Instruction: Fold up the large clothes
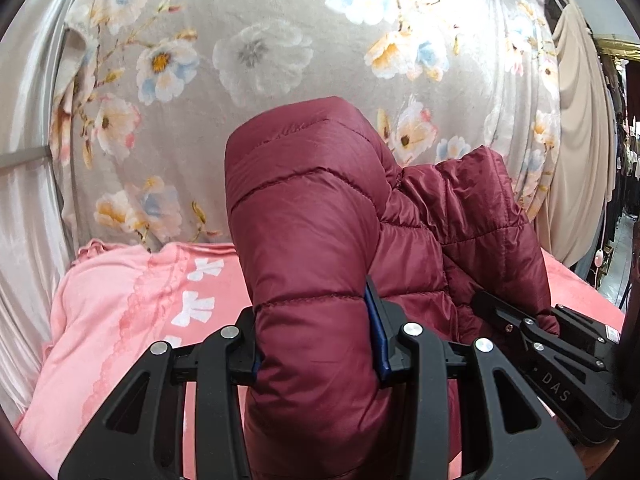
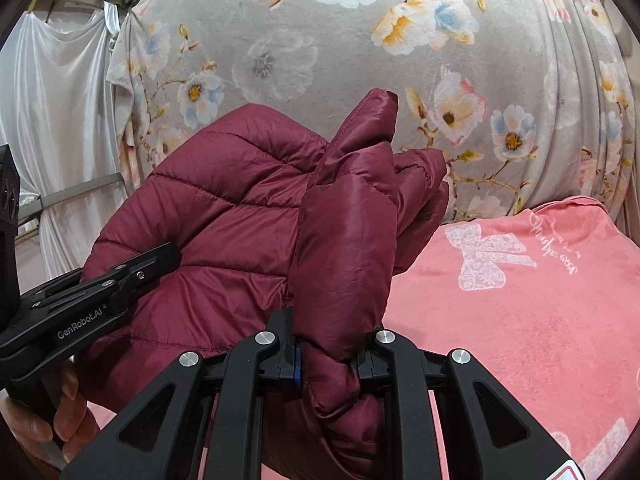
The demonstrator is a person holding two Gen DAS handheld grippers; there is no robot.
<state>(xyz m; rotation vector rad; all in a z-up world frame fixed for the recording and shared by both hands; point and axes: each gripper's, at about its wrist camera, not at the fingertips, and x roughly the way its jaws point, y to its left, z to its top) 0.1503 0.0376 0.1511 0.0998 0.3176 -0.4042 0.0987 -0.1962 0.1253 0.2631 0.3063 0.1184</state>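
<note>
Jacket (image 1: pixel 320 208) bundle stands upright, long axis running away from both tongs.

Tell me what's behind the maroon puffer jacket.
Behind the maroon puffer jacket hangs a grey floral blanket, with a pink bow-print bedspread below it. The jacket hides where the two meet, and whatever lies there.

One maroon puffer jacket (image 1: pixel 312 240). Two black claws: the left claw (image 1: pixel 316 344) and the right claw (image 2: pixel 332 348). One pink blanket (image 2: pixel 520 320), one grey flowered sheet (image 1: pixel 240 60), and one hand (image 2: pixel 48 420).
</note>
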